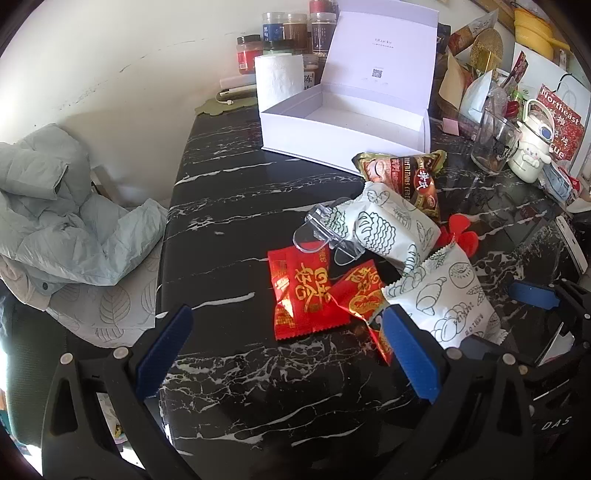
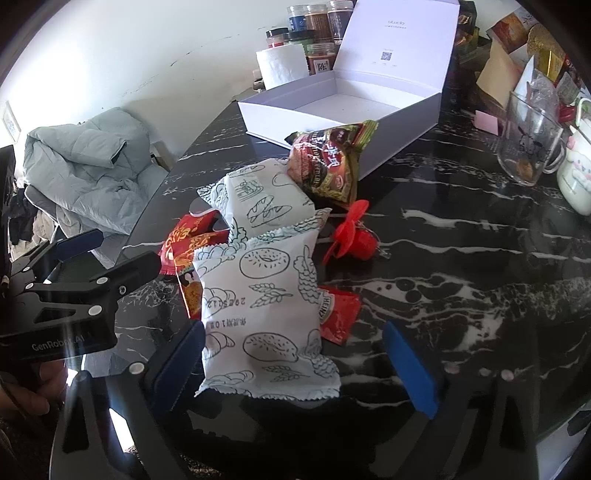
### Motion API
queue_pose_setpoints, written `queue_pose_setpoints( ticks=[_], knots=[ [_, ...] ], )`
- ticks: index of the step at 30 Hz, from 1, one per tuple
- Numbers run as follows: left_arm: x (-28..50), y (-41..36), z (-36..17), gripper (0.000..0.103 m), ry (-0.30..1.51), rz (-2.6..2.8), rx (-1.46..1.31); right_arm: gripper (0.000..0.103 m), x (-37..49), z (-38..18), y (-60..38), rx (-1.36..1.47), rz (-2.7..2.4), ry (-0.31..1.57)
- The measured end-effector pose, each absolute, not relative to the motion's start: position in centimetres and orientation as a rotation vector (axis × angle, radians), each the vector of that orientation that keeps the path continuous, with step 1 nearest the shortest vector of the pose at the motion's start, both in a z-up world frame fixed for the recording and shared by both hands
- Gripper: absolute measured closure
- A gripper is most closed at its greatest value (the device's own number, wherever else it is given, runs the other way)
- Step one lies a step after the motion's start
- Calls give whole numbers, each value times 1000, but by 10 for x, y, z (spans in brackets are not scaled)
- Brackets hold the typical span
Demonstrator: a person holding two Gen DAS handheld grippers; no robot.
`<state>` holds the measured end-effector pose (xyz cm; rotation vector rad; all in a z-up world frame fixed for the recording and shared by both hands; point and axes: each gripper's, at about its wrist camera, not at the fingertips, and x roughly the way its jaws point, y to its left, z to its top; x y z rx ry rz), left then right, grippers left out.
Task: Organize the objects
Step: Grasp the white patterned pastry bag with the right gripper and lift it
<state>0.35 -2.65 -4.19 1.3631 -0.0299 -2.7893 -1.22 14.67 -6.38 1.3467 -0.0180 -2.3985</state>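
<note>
An open white box point(image 2: 332, 107) stands at the back of the black marble table point(image 2: 461, 258). In front of it lie a brown cereal packet point(image 2: 325, 166), two white bread-print packets point(image 2: 262, 306) point(image 2: 258, 199), red packets point(image 1: 306, 295), a ketchup sachet point(image 2: 338, 314), a red plastic piece point(image 2: 351, 236) and a clear clip point(image 1: 321, 236). My right gripper point(image 2: 295, 369) is open around the nearer white packet, its right pad clear of it. My left gripper point(image 1: 288, 354) is open just before the red packets, holding nothing.
A glass mug point(image 2: 528, 140) and a white cartoon mug point(image 2: 576, 173) stand at the right. A paper roll point(image 2: 280, 66) and spice jars point(image 2: 317, 22) are behind the box. A grey jacket point(image 2: 85, 166) lies on a chair beyond the table's left edge.
</note>
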Motion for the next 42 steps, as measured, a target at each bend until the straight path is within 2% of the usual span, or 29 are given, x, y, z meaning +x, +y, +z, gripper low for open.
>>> queue_pose_setpoints(
  ticks=[4,6,11,20,25,27,31,34,36,40,42],
  knots=[
    [2,-30,-44,0,-31,-2784,1372,23,-18,-69,139,1349,-2328,-24],
    [3,-30,-45,0,-30,-2784,1376,40,-21,-72,136,1350,-2297,-31],
    [4,-28,-44,0,-20,-2794,1372,44,-16,-67,144,1330,-2324,-29],
    [-3,-4,-55,1,40,-2856,1469,44,0,-57,179,1314,-2440,-46],
    [-10,3,-63,10,118,-2855,1526,44,4,-58,194,1333,-2470,-62],
    [-11,2,-67,23,165,-2838,1539,46,4,-59,199,1338,-2477,-75],
    [-14,1,-70,34,203,-2824,1546,47,3,-57,202,1313,-2489,-81],
    [-15,5,-70,38,190,-2835,1537,47,1,-60,201,1323,-2477,-75],
    [-16,8,-70,47,181,-2840,1544,47,-1,-62,203,1327,-2462,-96],
    [-17,16,-70,54,176,-2869,1580,45,-3,-66,207,1331,-2439,-129],
    [-18,19,-70,56,158,-2881,1595,42,-4,-70,206,1346,-2418,-122]
  ],
)
